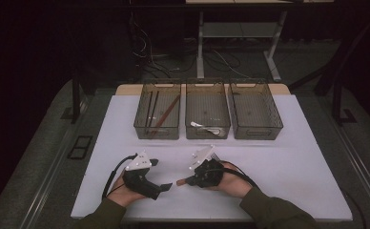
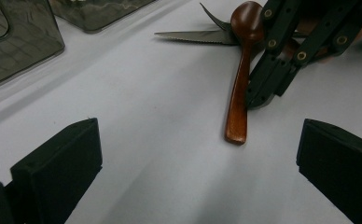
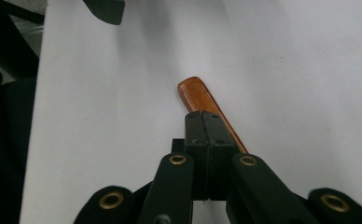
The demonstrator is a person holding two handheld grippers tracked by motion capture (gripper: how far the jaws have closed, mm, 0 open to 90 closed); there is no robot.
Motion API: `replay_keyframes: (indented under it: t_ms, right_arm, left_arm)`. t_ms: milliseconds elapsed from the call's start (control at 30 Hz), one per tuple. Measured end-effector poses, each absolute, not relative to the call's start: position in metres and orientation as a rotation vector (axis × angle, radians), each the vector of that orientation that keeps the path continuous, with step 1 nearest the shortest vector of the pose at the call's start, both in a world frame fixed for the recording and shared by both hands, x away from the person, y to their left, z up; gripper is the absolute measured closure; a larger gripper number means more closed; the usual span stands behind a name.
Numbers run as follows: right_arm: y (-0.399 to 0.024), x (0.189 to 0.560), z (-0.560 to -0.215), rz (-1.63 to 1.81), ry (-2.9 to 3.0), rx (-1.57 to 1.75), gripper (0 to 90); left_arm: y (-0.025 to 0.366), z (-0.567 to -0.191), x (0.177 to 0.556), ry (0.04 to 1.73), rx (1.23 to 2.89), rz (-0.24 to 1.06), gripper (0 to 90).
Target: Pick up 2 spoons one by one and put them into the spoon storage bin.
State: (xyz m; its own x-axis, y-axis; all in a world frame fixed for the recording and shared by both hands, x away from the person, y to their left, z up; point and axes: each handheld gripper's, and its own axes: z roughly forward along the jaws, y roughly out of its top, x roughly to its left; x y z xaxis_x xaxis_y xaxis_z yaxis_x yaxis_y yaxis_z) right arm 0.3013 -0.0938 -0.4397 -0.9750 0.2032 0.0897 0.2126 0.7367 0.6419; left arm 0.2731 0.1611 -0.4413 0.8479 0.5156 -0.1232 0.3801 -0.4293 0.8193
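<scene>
A brown wooden spoon (image 2: 239, 93) lies flat on the white table (image 1: 288, 157), handle end (image 3: 195, 93) toward my left gripper. My right gripper (image 3: 206, 119) is shut, its jaws pressed pad to pad, lying over and along the spoon's handle rather than clamping it. From above, the right gripper (image 1: 189, 181) sits at the front middle with the spoon's tip (image 1: 179, 182) poking out. My left gripper (image 1: 160, 174) faces it from the left, open and empty, its jaws (image 2: 195, 168) standing wide on either side of bare table. A serrated knife (image 2: 193, 36) lies behind the spoon's bowl.
Three translucent grey bins stand in a row at the back: the left bin (image 1: 140, 125) holds dark and brown chopsticks, the middle bin (image 1: 207, 133) a white item, and the right bin (image 1: 273, 125). Table legs and cables are beyond.
</scene>
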Motion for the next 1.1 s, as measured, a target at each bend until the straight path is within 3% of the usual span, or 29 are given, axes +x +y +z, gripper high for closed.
replay_keyframes:
  t_ms: [200, 600, 1100]
  right_arm:
    - [-0.119, 0.304, -0.423, -1.153, -2.897, -0.434, 73.7]
    - [-0.192, 0.317, -0.41, -1.232, -2.891, -0.796, 51.6]
    - [-0.197, 0.324, -0.434, -1.091, -2.902, -0.857, 42.9]
  left_arm:
    - [0.161, -0.441, 0.273, 0.655, 2.069, 0.18, 0.0]
    - [0.161, -0.441, 0.273, 0.654, 2.072, 0.18, 0.0]
    - [0.161, -0.442, 0.273, 0.654, 2.072, 0.177, 0.0]
